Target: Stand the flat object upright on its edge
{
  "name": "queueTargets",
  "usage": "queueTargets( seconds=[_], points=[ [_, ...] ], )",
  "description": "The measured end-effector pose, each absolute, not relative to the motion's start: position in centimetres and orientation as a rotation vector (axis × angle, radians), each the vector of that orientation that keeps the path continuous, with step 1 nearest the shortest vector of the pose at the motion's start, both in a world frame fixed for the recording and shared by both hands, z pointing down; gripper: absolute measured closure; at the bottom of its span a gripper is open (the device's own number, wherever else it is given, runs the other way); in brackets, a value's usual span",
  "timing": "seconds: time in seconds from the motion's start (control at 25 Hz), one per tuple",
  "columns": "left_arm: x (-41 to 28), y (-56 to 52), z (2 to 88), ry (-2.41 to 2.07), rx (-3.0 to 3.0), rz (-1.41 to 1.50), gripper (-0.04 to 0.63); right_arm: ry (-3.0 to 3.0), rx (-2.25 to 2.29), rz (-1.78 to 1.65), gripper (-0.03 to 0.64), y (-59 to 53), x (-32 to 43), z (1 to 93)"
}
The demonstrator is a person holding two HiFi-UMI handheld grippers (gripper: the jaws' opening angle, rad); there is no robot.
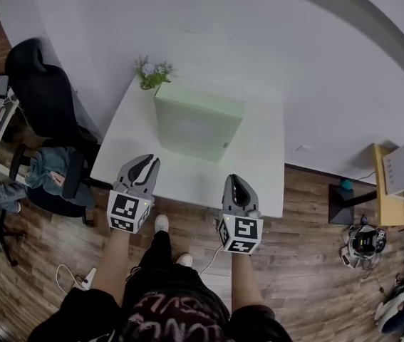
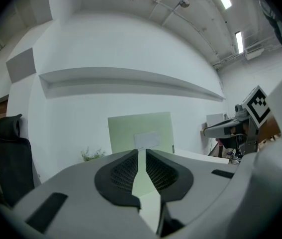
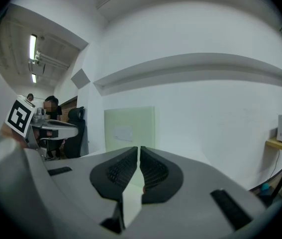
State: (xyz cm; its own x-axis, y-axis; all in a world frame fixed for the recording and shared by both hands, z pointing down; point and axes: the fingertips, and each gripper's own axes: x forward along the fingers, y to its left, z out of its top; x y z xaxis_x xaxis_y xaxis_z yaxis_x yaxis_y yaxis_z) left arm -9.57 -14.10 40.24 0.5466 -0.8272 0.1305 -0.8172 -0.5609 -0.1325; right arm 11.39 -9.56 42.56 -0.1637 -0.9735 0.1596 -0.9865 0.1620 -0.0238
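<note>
A pale green flat box [image 1: 198,123] stands upright on its edge at the back of the white table [image 1: 259,169], its broad face with a white label turned to me. It shows straight ahead in the left gripper view [image 2: 141,131] and the right gripper view [image 3: 129,128]. My left gripper [image 1: 144,159] hovers over the table's front edge, left of the box and apart from it. Its jaws [image 2: 141,152] are drawn together to a thin slit with nothing between them. My right gripper [image 1: 235,179] hangs at the front edge too, jaws [image 3: 138,148] closed and empty.
A small potted plant [image 1: 153,72] sits at the table's back left corner, just behind the box. A black office chair [image 1: 41,84] stands left of the table. A yellow side table [image 1: 390,184] with a white device is at the right. Wooden floor lies below me.
</note>
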Motion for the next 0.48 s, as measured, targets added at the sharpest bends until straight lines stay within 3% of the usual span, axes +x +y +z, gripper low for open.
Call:
queueTargets(
  seconds=[0.12, 0.48],
  points=[
    [-9.8, -13.0, 39.1, 1.442, -2.719, -0.259, 0.566, -2.316, 1.949, 0.2, 0.588, -8.5, 11.2, 41.8],
    [-11.8, -11.6, 36.7, 1.398, -2.731, -0.233, 0.581, -2.279, 1.958, 0.193, 0.592, -6.4, 10.2, 40.9]
  ],
)
